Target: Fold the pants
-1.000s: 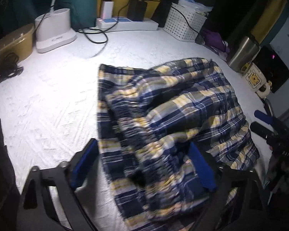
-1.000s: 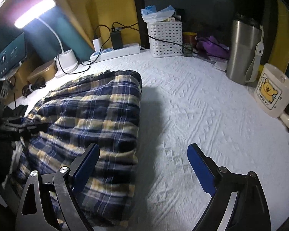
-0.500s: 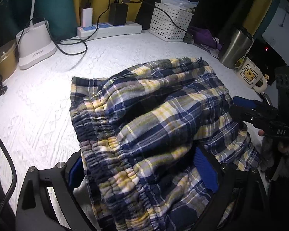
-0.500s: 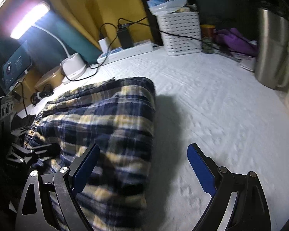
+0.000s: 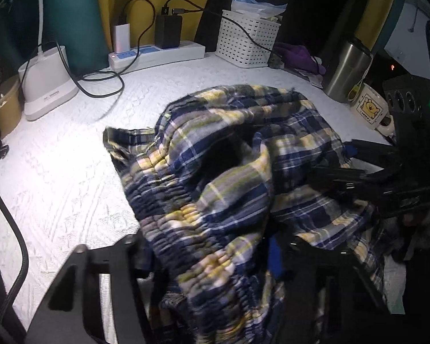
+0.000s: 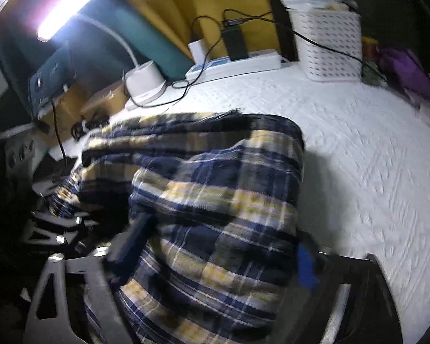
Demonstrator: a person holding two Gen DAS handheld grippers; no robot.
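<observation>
Left gripper point(image 5: 212, 261) closing around soft, bunched plaid pants point(image 5: 229, 172).

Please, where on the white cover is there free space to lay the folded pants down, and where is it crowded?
One bare patch of the white cover lies left of the plaid pants, in front of the lamp base. Another lies right of the pants, in front of the white basket. The back edge is crowded: power strip, cables, steel tumbler, bear mug.
</observation>
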